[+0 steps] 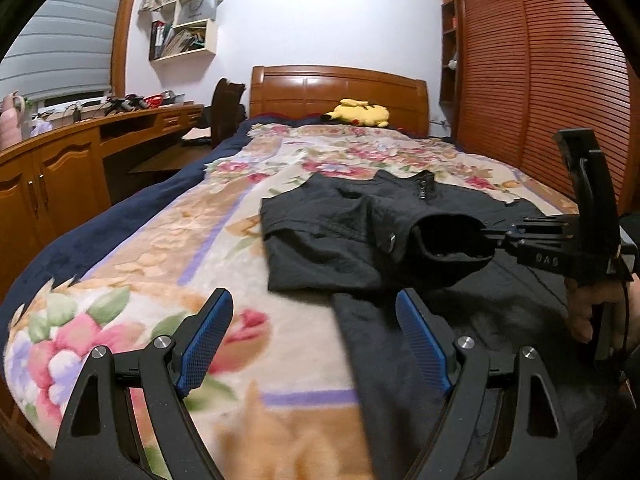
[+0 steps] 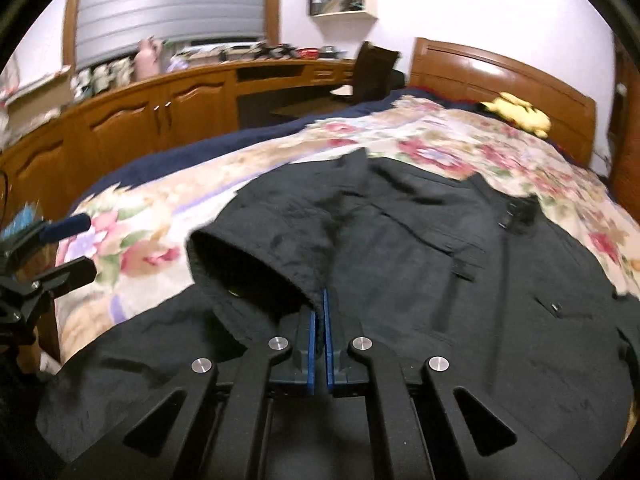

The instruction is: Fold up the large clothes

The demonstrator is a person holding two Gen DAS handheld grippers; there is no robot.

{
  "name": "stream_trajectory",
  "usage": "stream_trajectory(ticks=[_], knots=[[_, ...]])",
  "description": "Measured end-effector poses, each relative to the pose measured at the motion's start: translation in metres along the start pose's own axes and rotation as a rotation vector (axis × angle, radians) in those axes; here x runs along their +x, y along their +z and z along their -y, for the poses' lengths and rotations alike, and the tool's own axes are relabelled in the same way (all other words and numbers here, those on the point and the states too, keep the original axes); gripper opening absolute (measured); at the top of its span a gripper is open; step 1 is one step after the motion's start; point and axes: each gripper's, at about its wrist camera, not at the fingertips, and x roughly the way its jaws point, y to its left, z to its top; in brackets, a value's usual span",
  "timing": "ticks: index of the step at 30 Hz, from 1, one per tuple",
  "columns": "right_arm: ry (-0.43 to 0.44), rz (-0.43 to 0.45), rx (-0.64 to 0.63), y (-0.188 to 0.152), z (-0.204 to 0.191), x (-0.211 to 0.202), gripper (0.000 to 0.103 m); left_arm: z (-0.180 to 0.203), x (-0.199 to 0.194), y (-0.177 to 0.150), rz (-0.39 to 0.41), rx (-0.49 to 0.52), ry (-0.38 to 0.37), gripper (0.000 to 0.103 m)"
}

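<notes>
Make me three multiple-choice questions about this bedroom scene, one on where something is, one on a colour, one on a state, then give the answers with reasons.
1. Where does the yellow plush toy lie?
A. on the wooden desk
B. at the head of the bed by the wooden headboard
C. on the wall shelf

2. What colour are the pads of the left hand-held gripper?
A. blue
B. red
C. white

3. How does the right hand-held gripper stand?
A. wide open above the blanket
B. shut on nothing
C. shut on the cuff of the black jacket

Answers:
1 B, the toy sits on the floral blanket just before the headboard.
2 A, both open pads show blue ribbed faces.
3 C, its pads meet with the sleeve cuff's edge pinched between them.
</notes>
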Motion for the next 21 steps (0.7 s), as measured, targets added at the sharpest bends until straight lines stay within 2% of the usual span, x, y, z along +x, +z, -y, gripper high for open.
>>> stream_trajectory(ticks=[8, 13, 21], knots=[[-0.092, 0.02, 0.077, -0.026, 0.035, -0.048, 0.003, 0.027, 0.0, 0.007, 0.011, 0.029, -0.044, 0.084], [-0.134, 0.005, 0.074, -0.037, 0.029, -0.074, 0.003, 0.041, 0.001, 0.012, 0.023, 0.026, -0.073, 0.084], [-0.25, -0.012, 0.081, -0.036, 0.029, -0.109, 0.003, 0.062, 0.001, 0.011, 0.025, 0.076, -0.085, 0.084]])
